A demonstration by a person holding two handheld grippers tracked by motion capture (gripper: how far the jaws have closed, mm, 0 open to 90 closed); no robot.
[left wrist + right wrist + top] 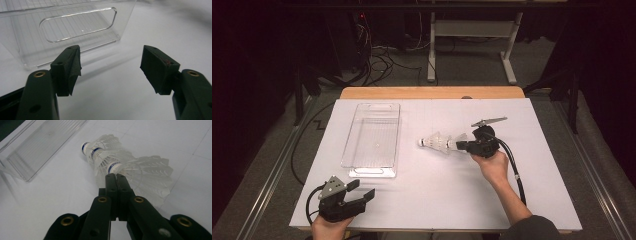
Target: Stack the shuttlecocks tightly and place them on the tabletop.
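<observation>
**Feathered shuttlecocks gripped at the right tongs**

Three nested white shuttlecocks [120, 165] are pinched by the closed right tongs [116, 176], corks pointing away. A ribbed clear plastic tray [75, 27] lies ahead of the wide-open, empty left tongs [110, 67] on the smooth white worktop [437, 190].

The high view looks forward and down from above the person's side onto the white table [437, 195], taking in both grippers and the floor beyond. The left gripper view rides low and close behind the left gripper [111, 63], facing the clear bin [75, 27] just ahead of its jaws. The right gripper view looks along the right gripper [116, 176] at the shuttlecocks [125, 166] right at its tips (the bin lies farther off, ahead and to the left).
</observation>
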